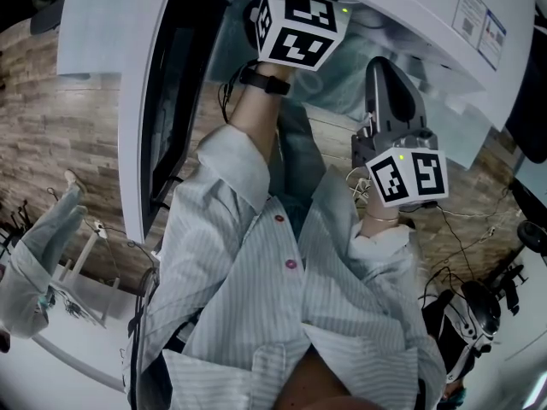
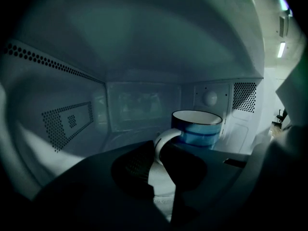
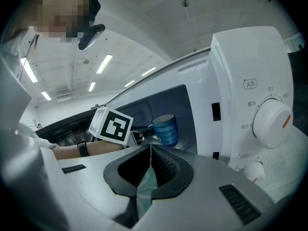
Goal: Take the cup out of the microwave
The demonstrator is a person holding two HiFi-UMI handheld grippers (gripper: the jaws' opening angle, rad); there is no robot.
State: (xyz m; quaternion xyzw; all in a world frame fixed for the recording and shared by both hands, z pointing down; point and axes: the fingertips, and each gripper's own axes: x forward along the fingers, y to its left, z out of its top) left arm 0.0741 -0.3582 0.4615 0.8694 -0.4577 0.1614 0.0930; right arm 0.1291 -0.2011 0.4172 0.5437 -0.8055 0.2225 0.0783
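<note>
Blue cup (image 2: 198, 128) handle pinched between left gripper (image 2: 159, 153) jaws.

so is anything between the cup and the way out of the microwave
Nothing visible does. The cup sits alone in the microwave, its handle in the left tool, and the door is swung open. The right tool is outside, shut.

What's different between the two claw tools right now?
The left gripper reaches inside the microwave; the right gripper is outside it. The left gripper's jaws clamp the handle of the cup; the right gripper's jaws are shut on nothing. Both carry a marker cube.
</note>
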